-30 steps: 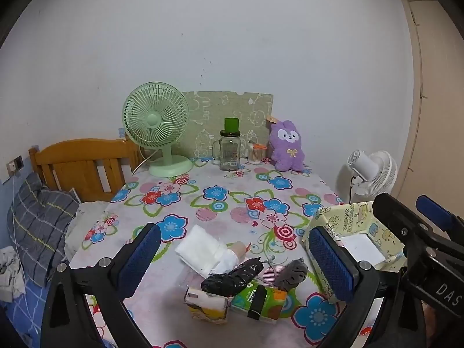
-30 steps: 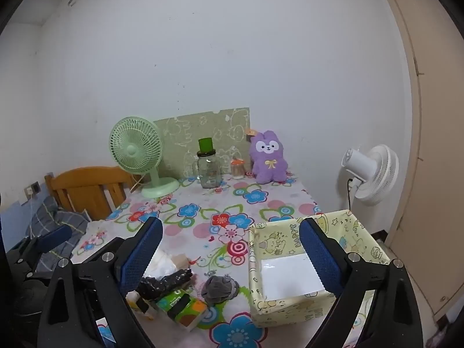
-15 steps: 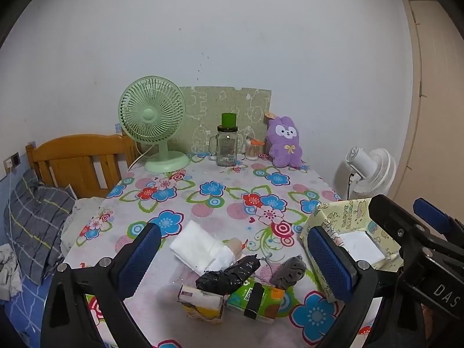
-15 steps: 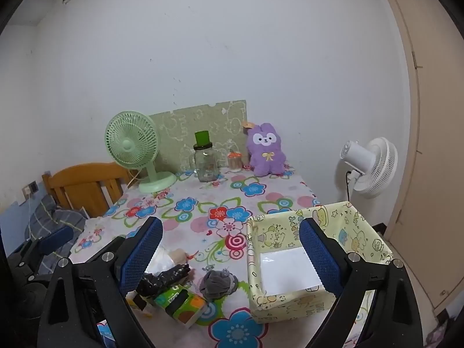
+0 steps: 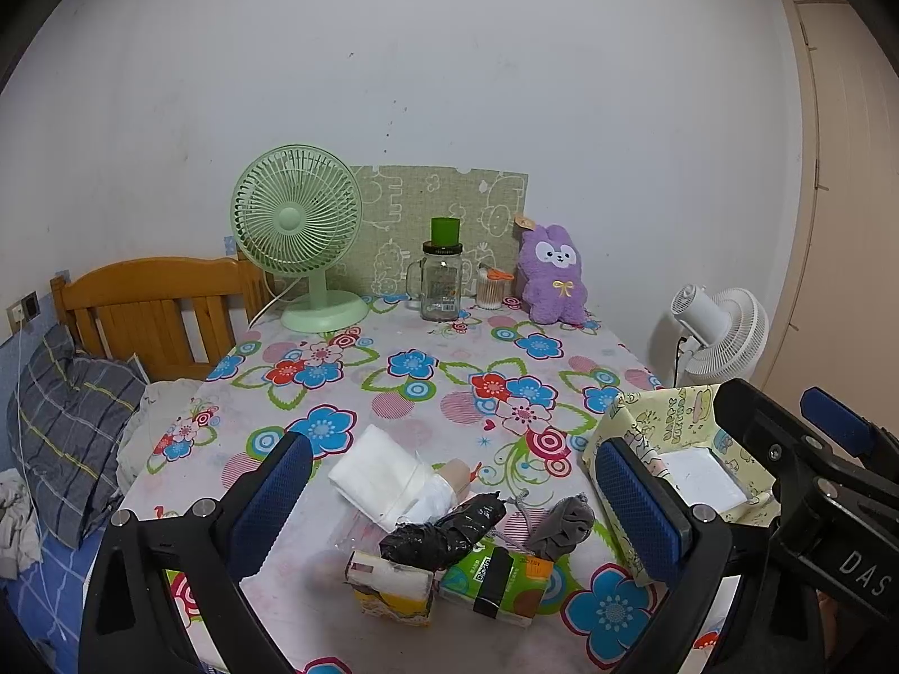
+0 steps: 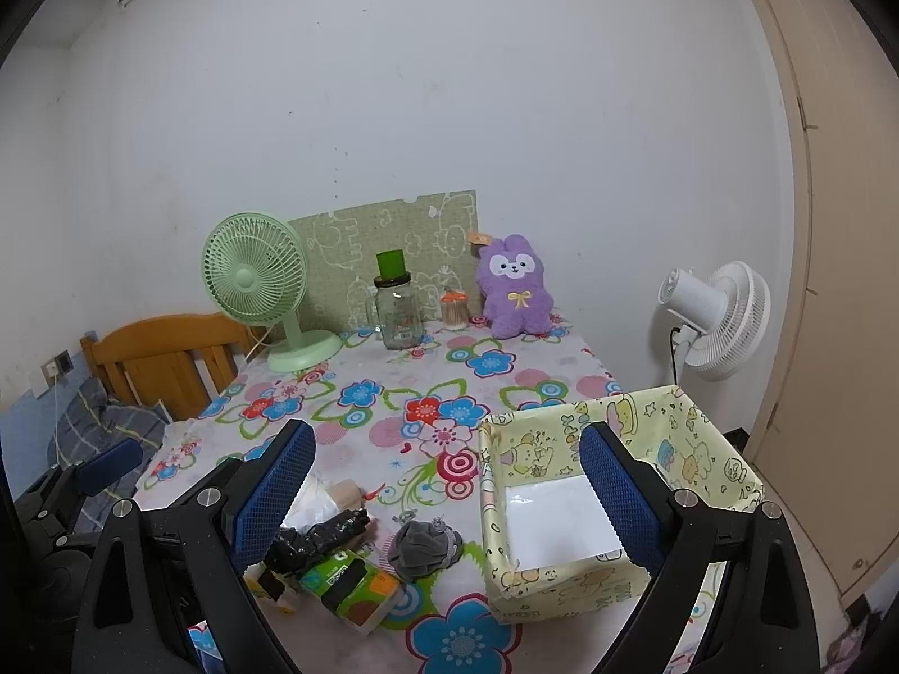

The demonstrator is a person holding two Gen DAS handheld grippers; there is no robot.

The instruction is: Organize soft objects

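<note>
Both the left hand-held gripper (image 5: 449, 505) and the right hand-held gripper (image 6: 449, 483) hang spread wide, holding nothing. Low in frame lie a tissue pack (image 6: 351, 590), black bundle (image 5: 444, 531), grey sock (image 6: 424, 547) and white cloth (image 5: 373, 472), beside the yellow box (image 6: 562, 592). Beyond, on the floral worktop (image 5: 427, 370), stand a glass jar (image 5: 441, 286), green fan (image 5: 298, 224) and purple plush (image 6: 514, 292) against the white wall.

We see a scuffed white wall (image 5: 449, 56); a wooden headboard (image 5: 151, 303) stands at the left; a beige door (image 6: 831, 281) closes the right; a white fan (image 6: 713, 326) stands beside it.
</note>
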